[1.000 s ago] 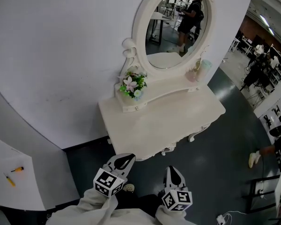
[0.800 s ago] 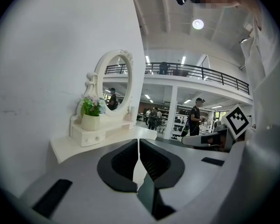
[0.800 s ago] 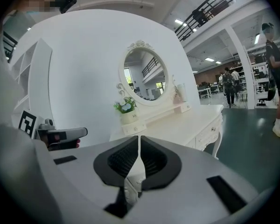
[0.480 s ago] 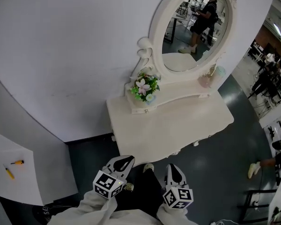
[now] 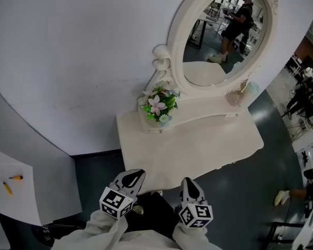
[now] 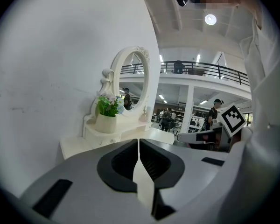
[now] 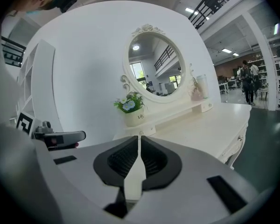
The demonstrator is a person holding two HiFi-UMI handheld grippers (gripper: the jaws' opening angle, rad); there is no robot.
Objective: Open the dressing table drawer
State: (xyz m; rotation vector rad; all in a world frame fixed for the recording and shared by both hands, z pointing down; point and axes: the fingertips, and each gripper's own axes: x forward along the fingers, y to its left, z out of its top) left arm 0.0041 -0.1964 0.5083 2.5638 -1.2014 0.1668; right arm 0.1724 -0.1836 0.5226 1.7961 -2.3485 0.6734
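Note:
The white dressing table (image 5: 198, 145) stands against a curved white wall, with an oval mirror (image 5: 224, 35) over a raised shelf. A small knob (image 5: 160, 129) shows on the shelf front, and another knob (image 7: 240, 137) on the table's front by a curved leg. From the head view the table's front is hidden under its top. My left gripper (image 5: 135, 173) is shut and empty, its tips at the table's front left edge. My right gripper (image 5: 187, 181) is also shut and empty, just short of the front edge. The tabletop (image 6: 121, 136) lies ahead past my left gripper (image 6: 139, 141) and my right gripper (image 7: 139, 138).
A flower pot (image 5: 159, 108) sits on the shelf's left end, and a pink bottle (image 5: 235, 97) and a pale cup (image 5: 252, 87) on its right end. A white surface (image 5: 21, 202) with orange tools (image 5: 13, 177) lies at left. Someone's shoe (image 5: 281, 196) is on the dark floor at right.
Both grippers have come closer to the table's front edge, and the left tips now overlap it. The table has shifted in the head view. Both stay shut.

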